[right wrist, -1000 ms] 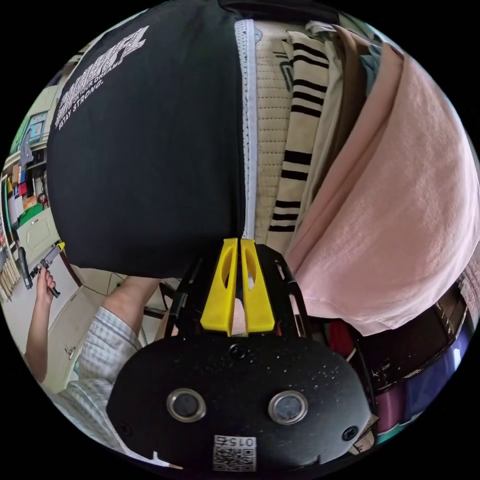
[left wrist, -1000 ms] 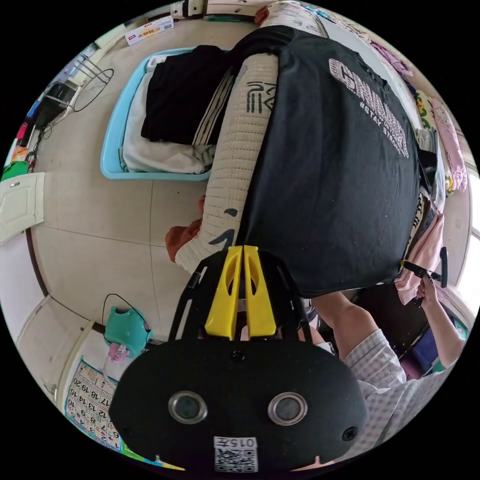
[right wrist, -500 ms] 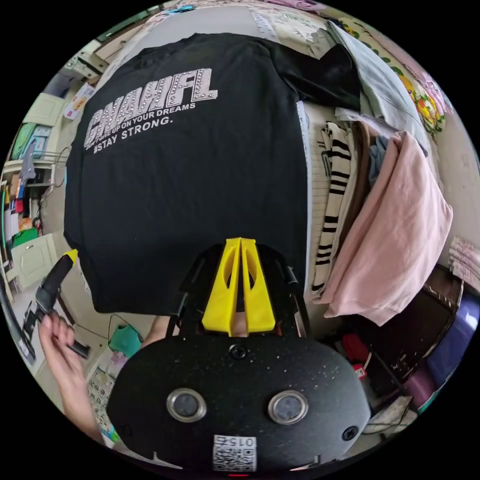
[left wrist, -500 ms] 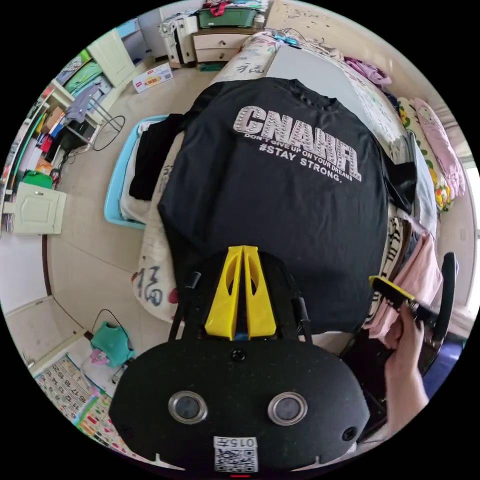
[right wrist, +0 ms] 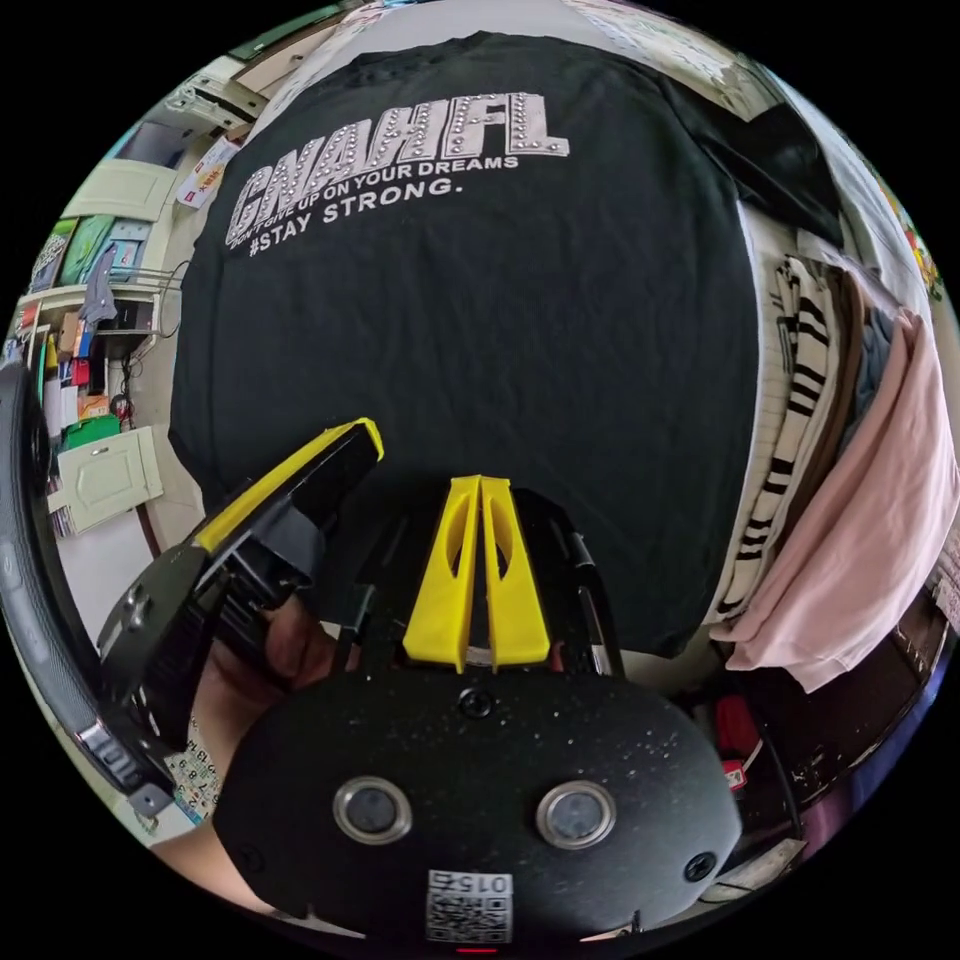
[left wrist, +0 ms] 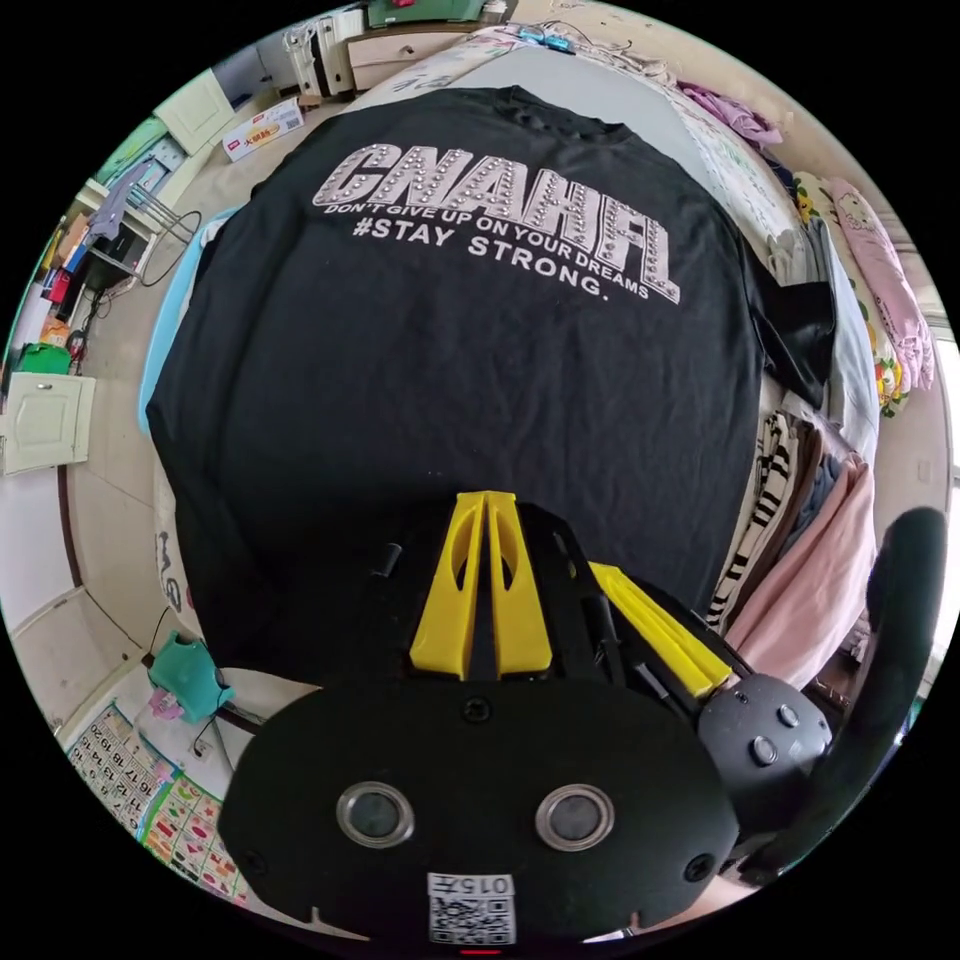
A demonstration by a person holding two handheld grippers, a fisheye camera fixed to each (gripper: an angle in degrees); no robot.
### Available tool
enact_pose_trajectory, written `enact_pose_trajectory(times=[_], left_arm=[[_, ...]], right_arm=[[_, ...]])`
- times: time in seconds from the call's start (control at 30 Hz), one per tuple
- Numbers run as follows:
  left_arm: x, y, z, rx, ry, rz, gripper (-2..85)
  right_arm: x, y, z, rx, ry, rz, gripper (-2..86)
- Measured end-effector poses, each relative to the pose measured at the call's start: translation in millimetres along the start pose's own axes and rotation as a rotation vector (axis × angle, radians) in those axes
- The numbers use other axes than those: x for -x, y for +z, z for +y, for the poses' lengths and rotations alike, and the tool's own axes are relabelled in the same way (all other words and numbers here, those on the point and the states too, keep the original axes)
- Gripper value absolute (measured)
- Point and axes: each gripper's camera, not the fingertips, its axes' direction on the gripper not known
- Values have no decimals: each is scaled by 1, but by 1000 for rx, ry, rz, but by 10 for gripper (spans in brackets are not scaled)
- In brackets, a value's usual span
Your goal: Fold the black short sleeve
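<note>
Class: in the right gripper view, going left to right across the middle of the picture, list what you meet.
White cabinet door → left gripper → black short sleeve shirt → black-striped cream garment → pink garment.

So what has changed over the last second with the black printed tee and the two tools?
A second ago both tools held the hem corners of the black short-sleeved T-shirt, far apart. Now the left tool and right tool are off the cloth, shut and side by side near the hem. The shirt lies as it was, print up, beside the pink garment.
</note>
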Motion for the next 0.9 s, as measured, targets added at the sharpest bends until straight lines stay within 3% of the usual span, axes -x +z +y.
enact_pose_trajectory(times=[0.13,0.27,0.43,0.9], left_arm=[[-18,-1,5,2,28,-56,-8],[-21,-3,7,5,-13,-30,-8],[-32,-4,19,-38,-10,-47,-8],[-26,0,25,-11,-119,56,-8]], right_arm=[[1,12,1,-6,-5,33,-8],[-9,21,4,-38,134,-1,-9],[-4,38,22,-165,-4,60,-9],[-4,73,-3,-89,-11,135,-9]])
